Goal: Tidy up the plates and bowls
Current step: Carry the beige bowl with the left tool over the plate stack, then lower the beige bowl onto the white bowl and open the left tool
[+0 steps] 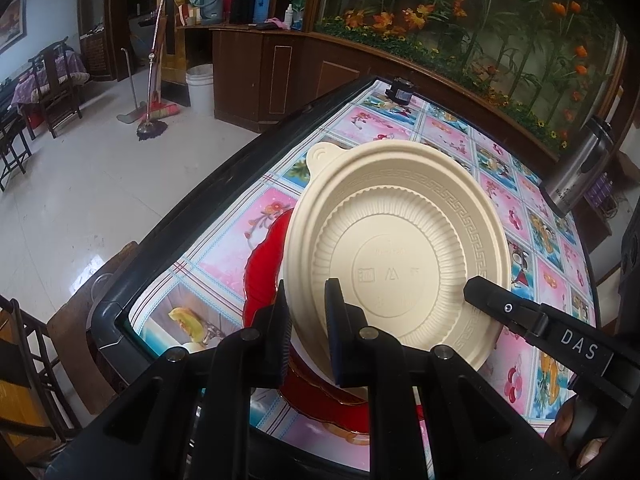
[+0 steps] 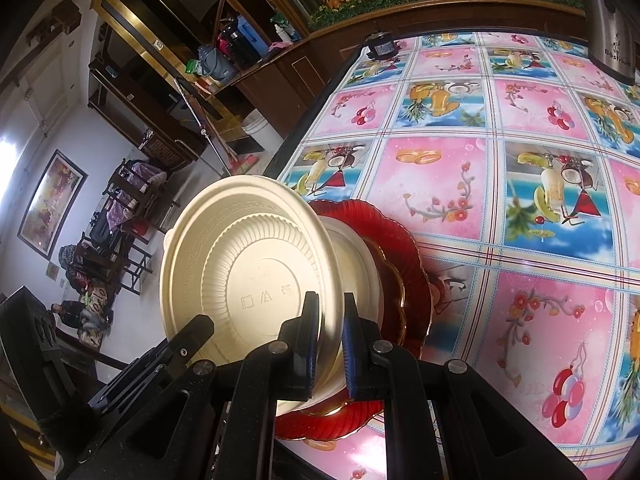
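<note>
A cream plastic bowl (image 1: 400,220) (image 2: 240,248) with a ribbed wall and key-pattern rim is tilted up on edge, its inside facing the cameras. My left gripper (image 1: 308,300) is shut on its near rim. My right gripper (image 2: 330,308) is shut on the rim at the opposite side, and one of its fingers (image 1: 504,306) shows in the left wrist view. Under the bowl lies a red scalloped plate (image 1: 260,272) (image 2: 400,240) with a gold edge. On that plate sits a second cream bowl (image 2: 356,264), mostly hidden.
The table (image 1: 200,200) has a dark raised edge and a pink and blue fruit-print cloth (image 2: 480,180). A steel flask (image 1: 580,168) (image 2: 612,32) stands at the far right. A small black object (image 1: 400,90) (image 2: 382,46) sits at the far corner. Left of the table is tiled floor with chairs.
</note>
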A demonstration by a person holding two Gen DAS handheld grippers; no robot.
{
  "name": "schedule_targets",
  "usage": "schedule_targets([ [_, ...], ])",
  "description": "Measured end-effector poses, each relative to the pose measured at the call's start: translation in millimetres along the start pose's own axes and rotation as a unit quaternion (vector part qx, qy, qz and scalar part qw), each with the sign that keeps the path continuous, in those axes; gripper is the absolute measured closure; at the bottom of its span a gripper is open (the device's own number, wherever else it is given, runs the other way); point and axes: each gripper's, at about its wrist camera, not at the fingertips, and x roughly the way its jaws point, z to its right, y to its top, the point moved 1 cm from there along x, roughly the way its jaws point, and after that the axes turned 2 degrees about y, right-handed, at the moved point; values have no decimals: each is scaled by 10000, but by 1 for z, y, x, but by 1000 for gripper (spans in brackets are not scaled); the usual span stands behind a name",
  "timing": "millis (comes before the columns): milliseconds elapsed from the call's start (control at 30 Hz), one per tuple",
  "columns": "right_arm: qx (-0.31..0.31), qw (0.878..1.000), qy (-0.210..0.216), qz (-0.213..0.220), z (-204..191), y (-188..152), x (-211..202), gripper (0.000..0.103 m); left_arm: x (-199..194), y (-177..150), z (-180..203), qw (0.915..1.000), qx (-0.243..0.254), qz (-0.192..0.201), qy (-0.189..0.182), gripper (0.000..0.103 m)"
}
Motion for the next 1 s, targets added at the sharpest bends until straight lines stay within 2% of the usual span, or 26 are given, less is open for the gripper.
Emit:
schedule_targets([
  [833,70,9998,83,-137,2,1,7,88,-2,-1,0,9999,-85,-17,53,89],
  [967,88,9997,164,-135,1,1,6,87,-6,0,-3,9998,-177,51,8,83],
  [1000,93,9997,188,-146,1,1,6,86,-7,0,-4,9998,-186,66,9,73],
])
